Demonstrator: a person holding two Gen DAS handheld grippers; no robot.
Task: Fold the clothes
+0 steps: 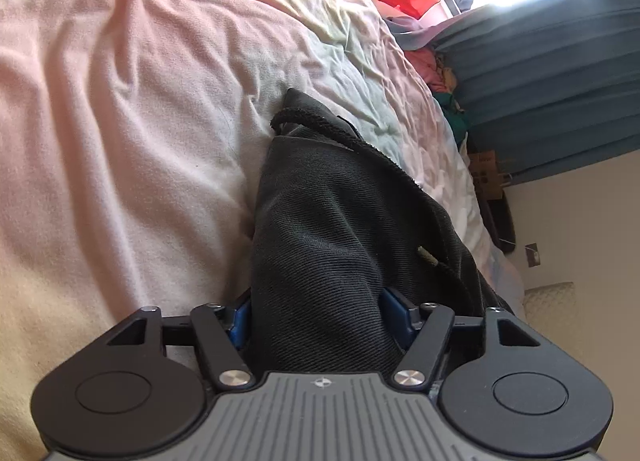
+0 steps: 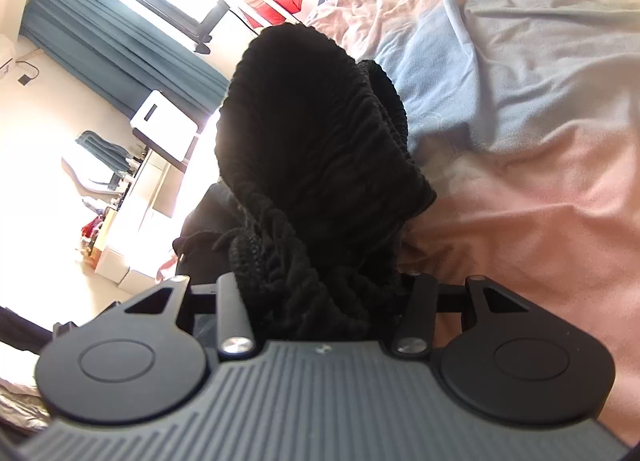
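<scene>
The garment (image 1: 340, 229) is dark cloth with a fine diagonal twill weave, matt; at twelve o'clock in the right view its waistband (image 2: 312, 133) is ribbed, gathered knit, and a braided cord (image 1: 304, 119) lies along its edge. The sheet (image 1: 120, 121) is soft, creased, matt cloth in pink and pale blue. The left gripper (image 1: 320, 321) has matt black plastic arms, shiny metal pivot pins and a ribbed grey base, perhaps rubbery; its pads (image 1: 394, 311) look like smooth blue plastic. The right gripper (image 2: 324, 301) has the same finish. At two o'clock the curtain (image 1: 560, 93) is pleated, matt teal cloth.
</scene>
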